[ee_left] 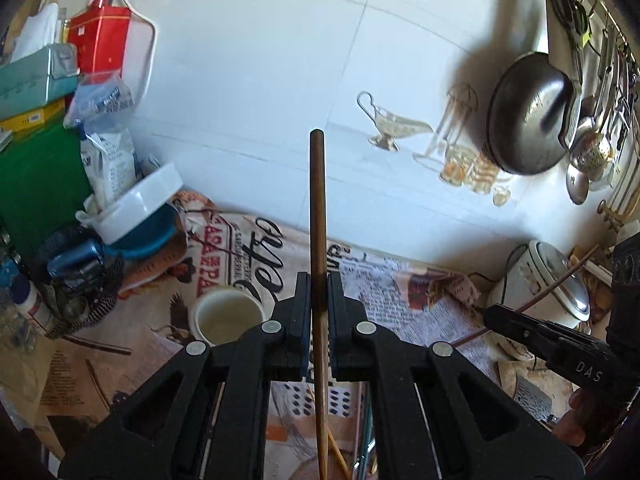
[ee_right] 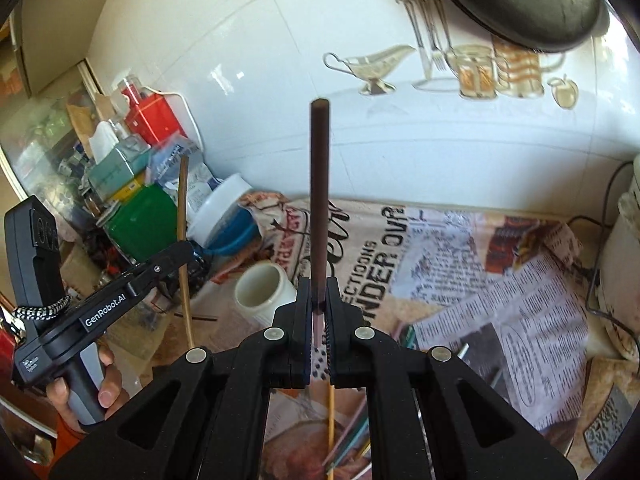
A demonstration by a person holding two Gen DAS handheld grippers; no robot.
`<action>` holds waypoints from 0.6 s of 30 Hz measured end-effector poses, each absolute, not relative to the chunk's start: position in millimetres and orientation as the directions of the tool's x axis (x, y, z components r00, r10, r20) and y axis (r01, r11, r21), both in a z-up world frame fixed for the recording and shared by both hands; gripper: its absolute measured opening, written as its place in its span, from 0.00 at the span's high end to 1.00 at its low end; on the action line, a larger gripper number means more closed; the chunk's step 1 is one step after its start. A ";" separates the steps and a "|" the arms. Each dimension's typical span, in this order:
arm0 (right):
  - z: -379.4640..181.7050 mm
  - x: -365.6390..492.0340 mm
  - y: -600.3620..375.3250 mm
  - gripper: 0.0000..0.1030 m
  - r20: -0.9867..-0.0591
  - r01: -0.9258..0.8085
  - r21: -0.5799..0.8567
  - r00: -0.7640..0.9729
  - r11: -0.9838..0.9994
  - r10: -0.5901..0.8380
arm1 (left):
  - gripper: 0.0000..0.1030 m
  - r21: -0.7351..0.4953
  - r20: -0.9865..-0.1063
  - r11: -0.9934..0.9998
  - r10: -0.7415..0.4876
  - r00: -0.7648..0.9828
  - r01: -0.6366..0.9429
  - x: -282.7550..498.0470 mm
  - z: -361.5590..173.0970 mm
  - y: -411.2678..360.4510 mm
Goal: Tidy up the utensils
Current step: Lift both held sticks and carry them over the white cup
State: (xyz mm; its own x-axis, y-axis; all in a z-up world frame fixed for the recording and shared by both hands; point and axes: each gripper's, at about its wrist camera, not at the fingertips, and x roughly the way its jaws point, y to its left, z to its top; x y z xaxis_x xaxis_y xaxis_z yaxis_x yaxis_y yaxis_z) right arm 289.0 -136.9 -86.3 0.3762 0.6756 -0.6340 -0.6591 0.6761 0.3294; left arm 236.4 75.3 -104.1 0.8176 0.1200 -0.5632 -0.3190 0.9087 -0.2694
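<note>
While each gripper is clenched on its own chopstick, both sticks stand clear above the desk (ee_right: 500, 280); the left gripper (ee_left: 319, 304) grips a light brown chopstick (ee_left: 318, 208) near its middle, the right gripper (ee_right: 319, 304) pinches a darker chopstick (ee_right: 320, 200) low on its length; the white cup (ee_right: 262, 294) waits on the newspaper-print cloth, just left of both, with more sticks lying loose below the grippers.

Trouble, as I judge it, would come from those thin pinches; a long stick held low may pivot or slip as it tilts toward the cup; a tip striking the rim could tip the cup, light as it looks.

Writing I can read: "GenRobot.AI" on the left gripper's body; "DAS" on the right one; "UNDER OVR" on the cloth.
</note>
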 end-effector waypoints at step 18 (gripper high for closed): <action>-62.1 289.4 -51.1 0.95 -0.592 -0.656 0.311 0.432 0.687 0.680 | 0.95 -0.251 -0.486 0.917 0.157 0.860 -0.310 273.3 -94.8 172.2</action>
State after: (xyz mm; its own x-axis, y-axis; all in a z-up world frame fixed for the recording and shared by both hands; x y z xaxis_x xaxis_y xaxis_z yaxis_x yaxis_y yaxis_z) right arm 289.4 -51.1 -62.1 0.4320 0.6804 -0.5920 -0.6562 0.6874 0.3112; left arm 273.3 172.2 -94.8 0.8596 0.1574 -0.4861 -0.3099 0.9170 -0.2511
